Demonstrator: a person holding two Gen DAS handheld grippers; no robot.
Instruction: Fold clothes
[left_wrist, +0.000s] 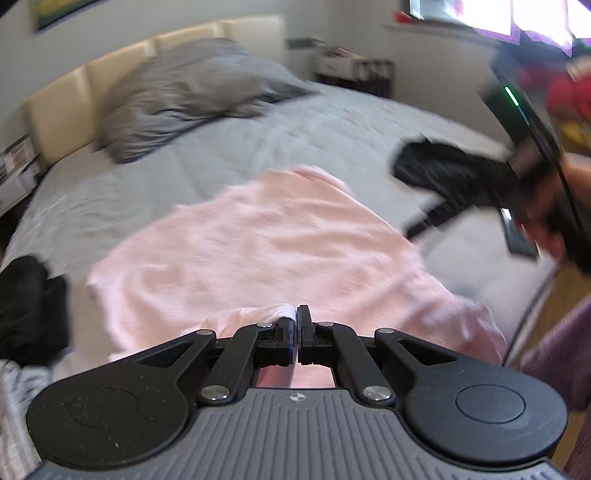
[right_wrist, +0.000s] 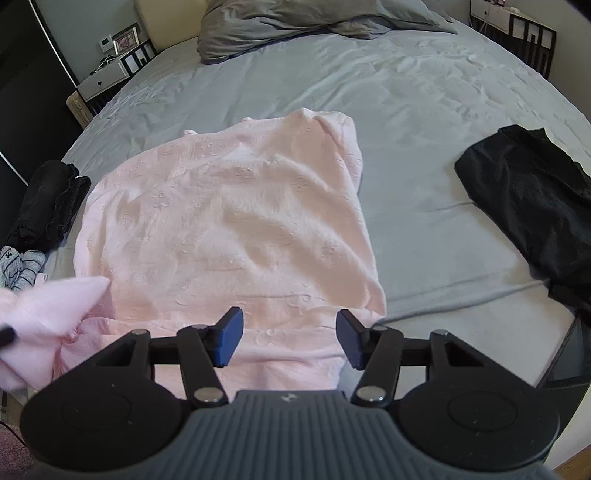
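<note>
A pale pink garment (right_wrist: 229, 221) lies spread on the grey bed (right_wrist: 424, 122); it also shows in the left wrist view (left_wrist: 266, 243), blurred. My left gripper (left_wrist: 297, 317) is shut on a bunched edge of the pink garment at its near side; that lifted fold shows at the far left of the right wrist view (right_wrist: 55, 314). My right gripper (right_wrist: 290, 332) is open and empty, just above the near hem of the garment, and it appears as a blurred dark shape in the left wrist view (left_wrist: 461, 184).
A black garment (right_wrist: 535, 206) lies on the bed to the right. Dark clothes (right_wrist: 48, 203) and striped ones (right_wrist: 18, 266) sit at the left edge. Grey pillows (right_wrist: 295, 22) lie at the headboard. Nightstands (right_wrist: 107, 77) flank the bed.
</note>
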